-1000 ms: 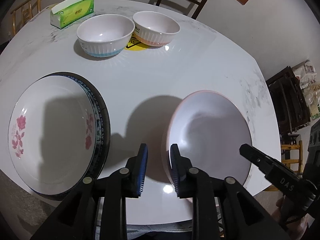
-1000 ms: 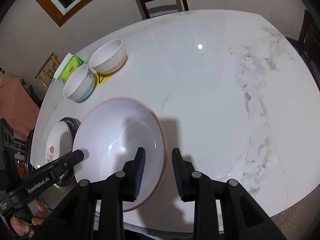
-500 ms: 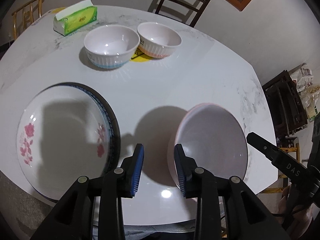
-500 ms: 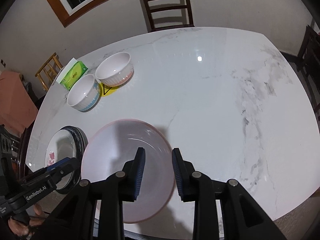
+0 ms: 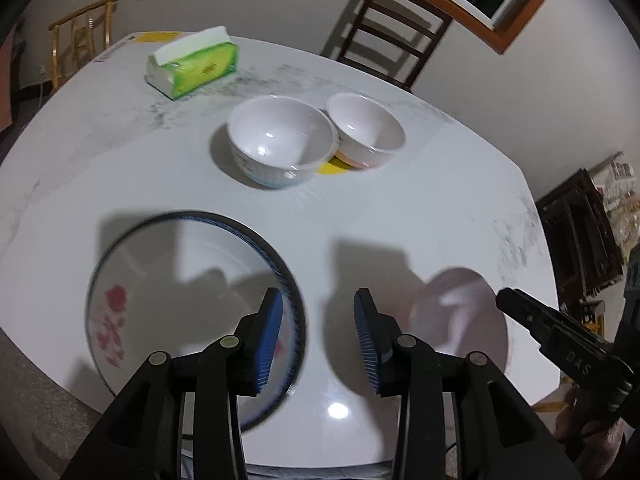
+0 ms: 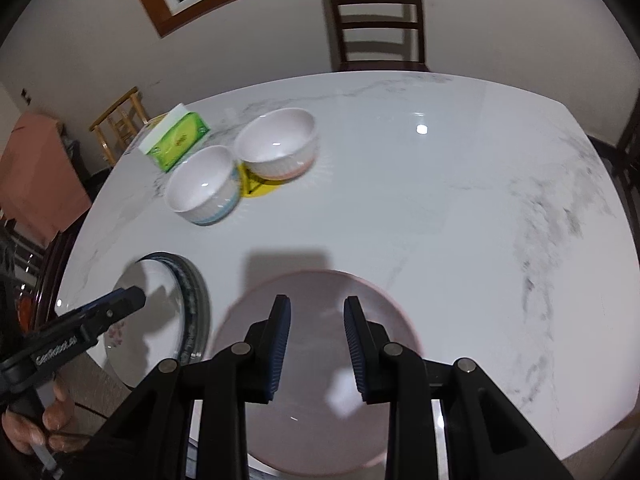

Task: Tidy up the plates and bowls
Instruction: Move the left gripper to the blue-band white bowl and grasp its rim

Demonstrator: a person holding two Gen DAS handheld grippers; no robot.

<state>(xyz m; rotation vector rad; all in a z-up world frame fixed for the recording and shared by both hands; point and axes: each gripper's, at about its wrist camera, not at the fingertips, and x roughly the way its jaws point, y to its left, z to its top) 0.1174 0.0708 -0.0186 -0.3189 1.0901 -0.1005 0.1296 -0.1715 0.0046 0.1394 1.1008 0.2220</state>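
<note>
Left wrist view: right claw (image 5: pixel 516 300) reads "DAS".

Two bowls (image 5: pixel 282 140) touched mid-table (image 5: pixel 440 200), the tissue box (image 5: pixel 192 66) behind them; stacked plates (image 5: pixel 160 280) and a pink-rimmed plate (image 6: pixel 320 360) sat at the near edge.

My table (image 6: pixel 440 208) looks like polished white marble with grey veins, glossy enough to mirror the lamp. The bowls (image 5: pixel 280 140) and plates (image 5: pixel 160 280) shine like glazed ceramic. My gripper pads (image 5: pixel 270 332) are ribbed blue rubber on matt black plastic.
</note>
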